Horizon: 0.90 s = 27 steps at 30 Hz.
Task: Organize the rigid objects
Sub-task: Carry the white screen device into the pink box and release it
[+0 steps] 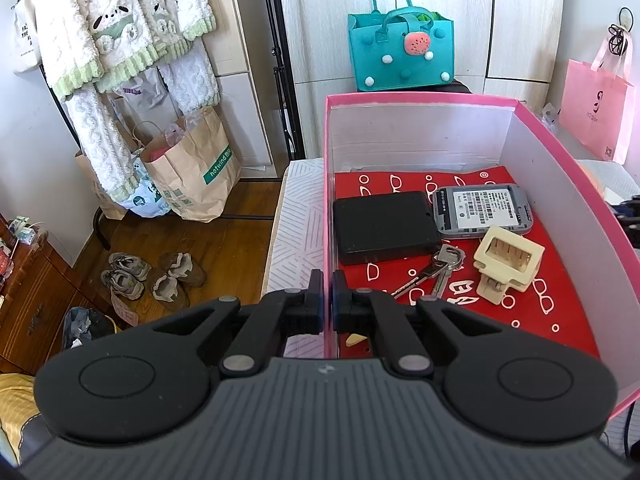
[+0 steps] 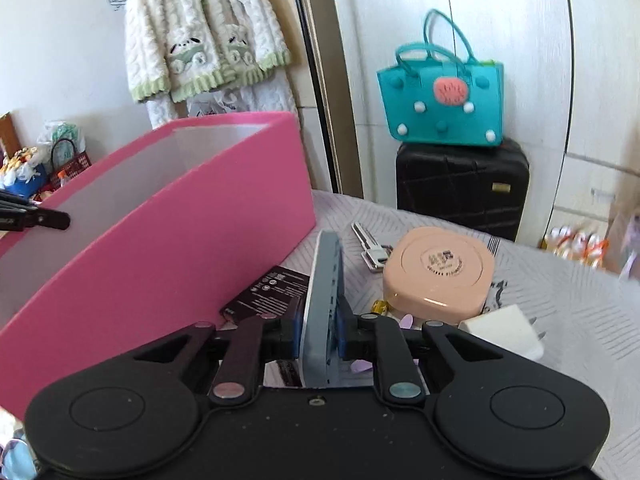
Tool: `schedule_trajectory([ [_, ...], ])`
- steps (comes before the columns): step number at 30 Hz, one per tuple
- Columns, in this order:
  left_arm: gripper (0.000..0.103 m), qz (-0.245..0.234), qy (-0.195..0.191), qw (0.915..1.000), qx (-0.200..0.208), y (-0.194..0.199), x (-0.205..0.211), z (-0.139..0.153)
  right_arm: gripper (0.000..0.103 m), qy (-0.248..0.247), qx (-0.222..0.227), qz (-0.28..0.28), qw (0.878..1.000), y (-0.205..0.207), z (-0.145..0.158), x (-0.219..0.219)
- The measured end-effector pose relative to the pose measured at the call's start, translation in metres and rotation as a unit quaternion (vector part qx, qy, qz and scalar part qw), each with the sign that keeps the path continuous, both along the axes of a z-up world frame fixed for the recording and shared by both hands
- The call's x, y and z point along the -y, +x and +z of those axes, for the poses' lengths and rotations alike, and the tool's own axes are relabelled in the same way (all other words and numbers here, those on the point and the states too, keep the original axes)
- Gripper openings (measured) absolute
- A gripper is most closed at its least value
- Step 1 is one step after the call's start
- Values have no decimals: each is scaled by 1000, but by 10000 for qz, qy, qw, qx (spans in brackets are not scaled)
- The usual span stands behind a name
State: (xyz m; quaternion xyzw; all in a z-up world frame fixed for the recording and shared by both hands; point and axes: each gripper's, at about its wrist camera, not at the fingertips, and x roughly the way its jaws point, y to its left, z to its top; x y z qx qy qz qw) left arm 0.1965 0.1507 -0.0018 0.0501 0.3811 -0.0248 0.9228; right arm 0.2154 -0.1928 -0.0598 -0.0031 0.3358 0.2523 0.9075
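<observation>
My left gripper [image 1: 327, 300] is shut on the near left wall of the pink box [image 1: 329, 184]. Inside, on a red patterned liner, lie a black flat case [image 1: 384, 226], a grey battery pack [image 1: 482, 209], keys [image 1: 432, 270] and a cream plastic clip [image 1: 508, 266]. My right gripper [image 2: 320, 330] is shut on a thin grey disc [image 2: 325, 292] held on edge, just right of the pink box [image 2: 168, 232]. On the table in the right wrist view lie a black card [image 2: 266, 292], a key [image 2: 370, 246], a peach round case [image 2: 438, 272] and a white charger [image 2: 506, 330].
A teal felt bag [image 2: 440, 104] stands on a black suitcase [image 2: 462, 184] behind the table. A pink paper bag [image 1: 596, 116] stands at the right. Paper bags [image 1: 196, 168] and shoes [image 1: 152, 276] are on the floor at the left, under hanging clothes [image 1: 120, 32].
</observation>
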Motion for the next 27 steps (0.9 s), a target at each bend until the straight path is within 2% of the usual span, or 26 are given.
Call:
schedule_trajectory([
  [13,4,-53,9,10000,-20,-1,2,-1,19,75,740,220,9970,-50,62,-10],
  [17,4,-94,34,9999,10,-1,3,0,19,403,949,334,9941,-56,88,-13],
  [22,4,-133,47,9999,2,-2,3,2,19,997,655,781,9898,-49,112,-25],
  [27,4,-228,73,9997,22,-4,2,4,19,1304,179,1316,9825,-40,113,-57],
])
